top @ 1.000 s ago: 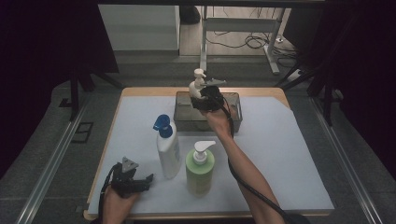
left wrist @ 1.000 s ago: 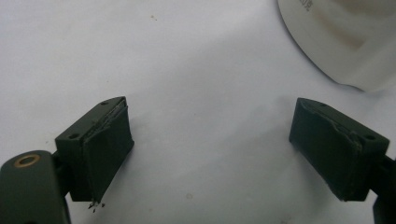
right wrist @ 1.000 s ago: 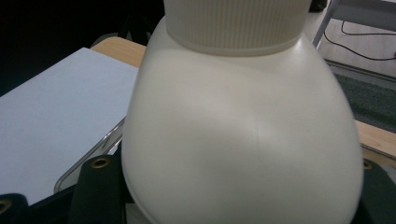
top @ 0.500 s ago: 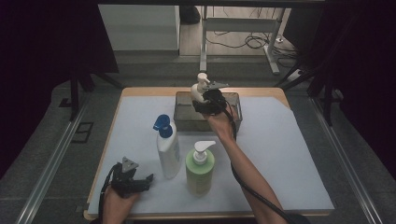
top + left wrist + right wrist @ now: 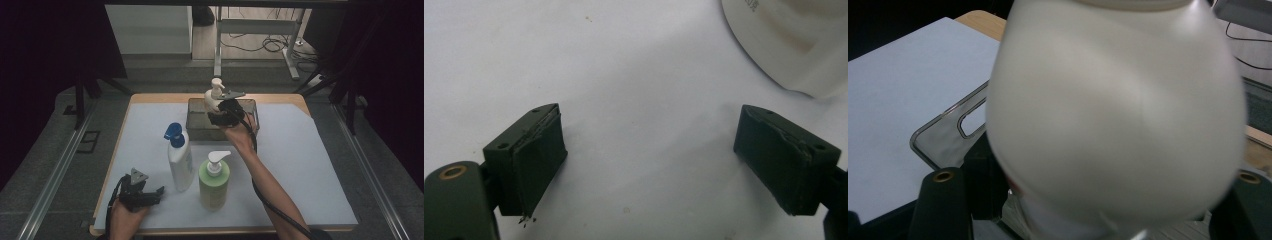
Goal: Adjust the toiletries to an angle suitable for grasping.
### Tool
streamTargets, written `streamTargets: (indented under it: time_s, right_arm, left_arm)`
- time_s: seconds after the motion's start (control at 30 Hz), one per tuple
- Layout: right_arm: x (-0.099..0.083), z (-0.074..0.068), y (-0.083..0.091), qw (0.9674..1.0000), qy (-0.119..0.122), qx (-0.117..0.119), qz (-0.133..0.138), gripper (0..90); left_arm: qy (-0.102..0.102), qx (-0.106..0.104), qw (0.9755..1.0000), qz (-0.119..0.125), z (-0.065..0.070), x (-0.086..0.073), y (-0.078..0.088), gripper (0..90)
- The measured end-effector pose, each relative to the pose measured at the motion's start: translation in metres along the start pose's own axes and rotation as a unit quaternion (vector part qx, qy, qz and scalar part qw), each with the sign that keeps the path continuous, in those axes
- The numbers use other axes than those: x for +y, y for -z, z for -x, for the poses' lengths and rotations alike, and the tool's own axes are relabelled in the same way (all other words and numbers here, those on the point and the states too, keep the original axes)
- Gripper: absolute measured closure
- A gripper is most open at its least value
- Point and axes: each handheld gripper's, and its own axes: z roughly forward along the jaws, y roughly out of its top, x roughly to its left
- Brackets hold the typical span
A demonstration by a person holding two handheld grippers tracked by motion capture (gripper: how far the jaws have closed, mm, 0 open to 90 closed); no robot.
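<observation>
A: The right gripper (image 5: 216, 106) is lowering the cream pump bottle (image 5: 214, 96) into the clear bin (image 5: 248, 106) at the table's (image 5: 320, 170) far edge; its jaws have just been opening around the bottle.

B: It should be easing apart only once the bottle is standing, then lifting straight up, clear of the bin's wall.

A: The left gripper (image 5: 649, 160) is resting open at the near left corner, just beside the blue-capped bottle (image 5: 180, 159).

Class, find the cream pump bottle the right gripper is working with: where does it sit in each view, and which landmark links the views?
High view: cream pump bottle stands at the far middle, over the clear bin.
Left gripper view: not in it.
Right gripper view: the bottle's blurred round body fills the centre, above the jaws.
Shared landmark: the clear bin, lower left in the right gripper view.
</observation>
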Motion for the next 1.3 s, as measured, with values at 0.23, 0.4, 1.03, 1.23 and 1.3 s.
streamTargets:
  time_s: [0.23, 0.4, 1.03, 1.23, 1.3]
  right_arm:
    - [-0.006, 0.003, 0.011, 0.9999, -0.002, 0.014, -0.004, 34.5]
    - [-0.011, 0.004, 0.017, 0.9998, 0.006, 0.016, -0.009, 35.5]
    - [-0.032, 0.031, 0.043, 0.9986, -0.017, 0.044, -0.023, 63.1]
    - [-0.034, 0.036, 0.034, 0.9983, -0.023, 0.036, -0.039, 75.7]
    - [-0.035, 0.037, 0.03, 0.9984, -0.022, 0.025, -0.045, 80.9]
  left_arm:
    - [-0.001, 0.0, 1.0, 0.0, 0.0, 0.0, 0.0, 12.6]
    - [0.0, 0.0, 1.0, 0.0, 0.0, 0.0, 0.0, 12.6]
    - [-0.001, 0.001, 1.0, 0.0, 0.0, 0.0, 0.0, 12.6]
    - [-0.001, 0.001, 1.0, 0.0, 0.0, 0.0, 0.0, 12.6]
    - [-0.001, 0.001, 1.0, 0.0, 0.0, 0.0, 0.0, 12.6]
